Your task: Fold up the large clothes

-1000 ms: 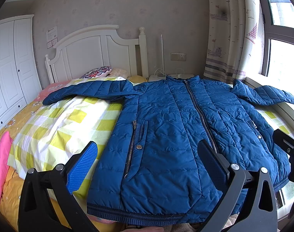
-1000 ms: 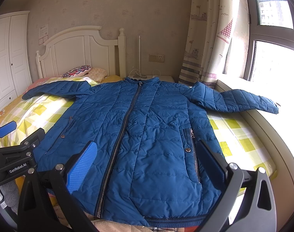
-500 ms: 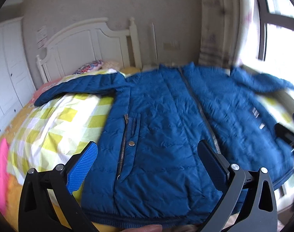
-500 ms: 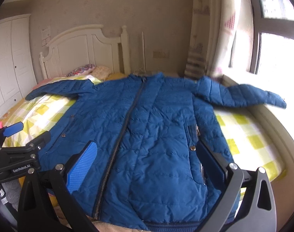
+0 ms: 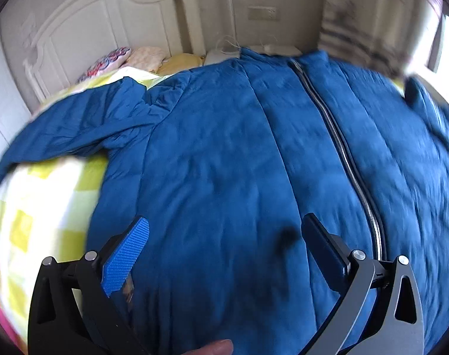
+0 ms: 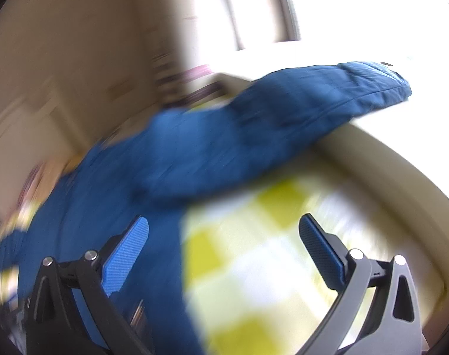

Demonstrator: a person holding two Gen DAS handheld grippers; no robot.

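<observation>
A large blue quilted jacket [image 5: 224,153] lies flat, front up, on the bed, with its silver zipper [image 5: 339,145] running down the middle. Its left sleeve [image 5: 76,124] stretches out over the checked quilt. My left gripper [image 5: 224,233] is open and empty, close above the jacket's left front panel. In the blurred right wrist view the jacket's right sleeve [image 6: 298,112] reaches toward the window sill. My right gripper [image 6: 224,233] is open and empty, above the quilt just right of the jacket's side edge [image 6: 165,236].
A yellow and white checked quilt [image 5: 41,207] covers the bed. A white headboard [image 5: 112,20] and pillows [image 5: 118,59] are at the far end. A beige bed rim or sill [image 6: 387,171] runs along the right, below a bright window [image 6: 357,6].
Both grippers have moved forward and down toward the bed. The left now hangs close over the jacket's left front. The right has swung right, toward the right sleeve and quilt.
</observation>
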